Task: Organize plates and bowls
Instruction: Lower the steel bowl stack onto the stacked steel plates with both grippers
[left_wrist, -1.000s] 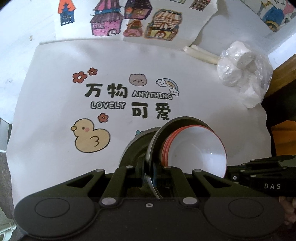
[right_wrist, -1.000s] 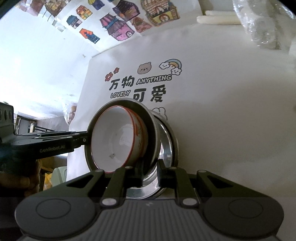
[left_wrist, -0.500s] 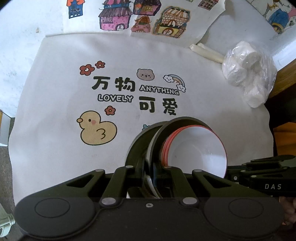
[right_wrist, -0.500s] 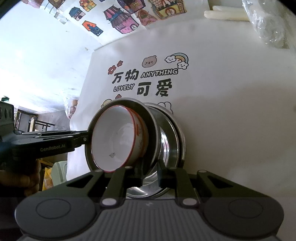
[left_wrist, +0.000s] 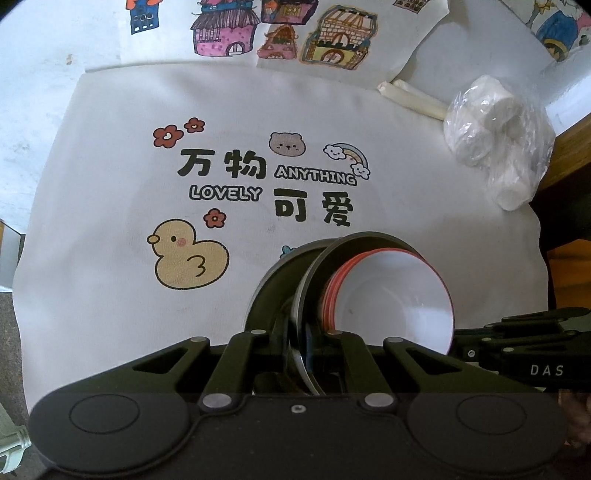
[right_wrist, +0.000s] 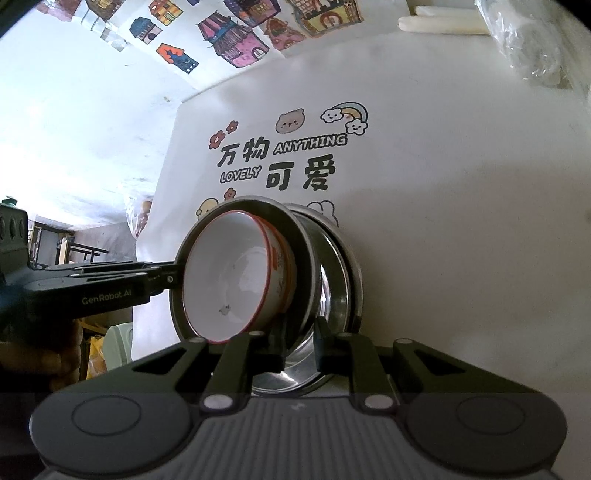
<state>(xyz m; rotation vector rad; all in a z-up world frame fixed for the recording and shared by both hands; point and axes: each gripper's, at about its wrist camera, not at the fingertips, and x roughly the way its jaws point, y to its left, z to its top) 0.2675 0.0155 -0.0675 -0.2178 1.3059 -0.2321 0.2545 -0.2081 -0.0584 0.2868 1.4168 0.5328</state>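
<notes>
Gripping steel plate (left_wrist: 306, 295) w/ bowl (left_wrist: 391, 295) — both jaws clamped; plastic bag (left_wrist: 495, 140) nearby.

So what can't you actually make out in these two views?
- Left wrist view: the left hand-held gripper hides where its fingertips grip the steel plates.
- Right wrist view: the white red-rimmed bowl hides the plate behind it.
- Both views: the plate count is unclear, edges overlapping.

I log on the tabletop: a white printed cloth (left_wrist: 110, 184) with duck (left_wrist: 186, 260), house drawings (left_wrist: 280, 33) beyond, and bagged white rolls (left_wrist: 495, 140) beside pale sticks (left_wrist: 413, 98).
</notes>
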